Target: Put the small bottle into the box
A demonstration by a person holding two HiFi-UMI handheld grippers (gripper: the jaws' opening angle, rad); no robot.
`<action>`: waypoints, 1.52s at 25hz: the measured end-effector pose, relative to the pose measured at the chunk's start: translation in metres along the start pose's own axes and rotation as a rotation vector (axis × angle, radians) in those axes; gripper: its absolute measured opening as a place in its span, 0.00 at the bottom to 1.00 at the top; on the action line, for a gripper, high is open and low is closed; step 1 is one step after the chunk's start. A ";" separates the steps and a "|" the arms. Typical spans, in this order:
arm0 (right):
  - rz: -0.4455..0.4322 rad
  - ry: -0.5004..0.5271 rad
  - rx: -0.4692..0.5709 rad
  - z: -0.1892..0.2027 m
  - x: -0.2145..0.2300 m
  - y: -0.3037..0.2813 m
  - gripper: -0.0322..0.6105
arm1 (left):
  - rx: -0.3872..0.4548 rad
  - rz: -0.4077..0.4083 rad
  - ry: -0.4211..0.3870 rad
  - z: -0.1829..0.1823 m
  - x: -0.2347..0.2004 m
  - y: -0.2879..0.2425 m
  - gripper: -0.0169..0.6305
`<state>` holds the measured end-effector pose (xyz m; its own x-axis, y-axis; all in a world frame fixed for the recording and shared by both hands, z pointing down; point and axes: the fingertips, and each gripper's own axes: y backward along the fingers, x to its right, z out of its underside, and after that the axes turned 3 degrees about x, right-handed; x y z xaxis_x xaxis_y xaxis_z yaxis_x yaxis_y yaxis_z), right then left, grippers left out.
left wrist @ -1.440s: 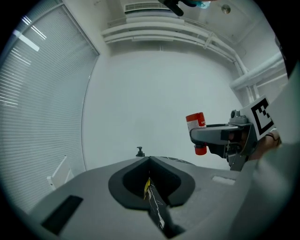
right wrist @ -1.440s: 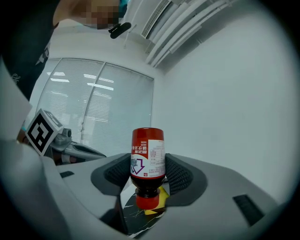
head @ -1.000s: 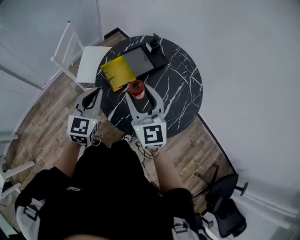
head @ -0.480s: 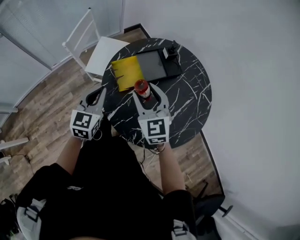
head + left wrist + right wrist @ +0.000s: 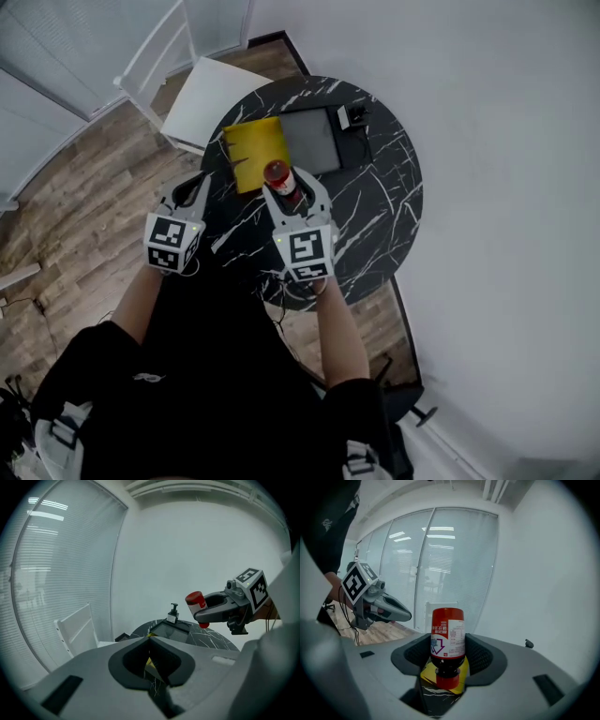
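A round black marble table with white veins [image 5: 375, 216] stands on a wooden plank floor [image 5: 84, 197], close to a plain white wall [image 5: 506, 141] on its right and far sides. A white slatted chair [image 5: 202, 98] stands against the table's far left edge.

On the far part of the top lies a flat yellow rectangular box [image 5: 255, 150]. A dark grey shallow tray [image 5: 314, 141] lies just to the right of the box, with their long sides touching. A small pump dispenser with a dark head [image 5: 345, 116] stands at the tray's far right corner.

The right gripper [image 5: 292, 189] has its 2 jaws closed on a small dark bottle with a red label and red cap [image 5: 447, 639]. In the right gripper view the cap end points down. The left gripper view shows the bottle raised clear of the tabletop, and in the head view it sits over the box's near edge.

The left gripper [image 5: 150, 639] has its jaw tips pressed together with nothing between them. It hangs by the table's near left edge, well apart from the right gripper.

The right and near parts of the tabletop are bare marble. Nothing stands between the bottle and the box.
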<state>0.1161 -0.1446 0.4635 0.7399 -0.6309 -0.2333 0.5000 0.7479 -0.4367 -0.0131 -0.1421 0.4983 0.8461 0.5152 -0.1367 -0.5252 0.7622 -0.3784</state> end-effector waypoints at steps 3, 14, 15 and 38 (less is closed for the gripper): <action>-0.029 0.013 -0.071 0.015 0.004 -0.030 0.38 | -0.031 0.003 0.019 0.014 -0.020 -0.022 0.03; -0.140 0.136 -0.299 0.080 0.008 -0.117 0.38 | -0.179 0.075 0.046 0.064 -0.061 -0.092 0.03; -0.152 0.123 -0.324 0.087 0.007 -0.125 0.38 | -0.196 0.079 0.051 0.069 -0.064 -0.097 0.03; -0.377 0.399 -0.599 0.161 -0.020 -0.214 0.38 | -0.351 0.134 0.078 0.122 -0.095 -0.144 0.03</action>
<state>0.0671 -0.2591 0.7020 0.2972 -0.9290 -0.2207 0.2742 0.3045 -0.9122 -0.0287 -0.2532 0.6778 0.7835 0.5595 -0.2703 -0.5800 0.5025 -0.6411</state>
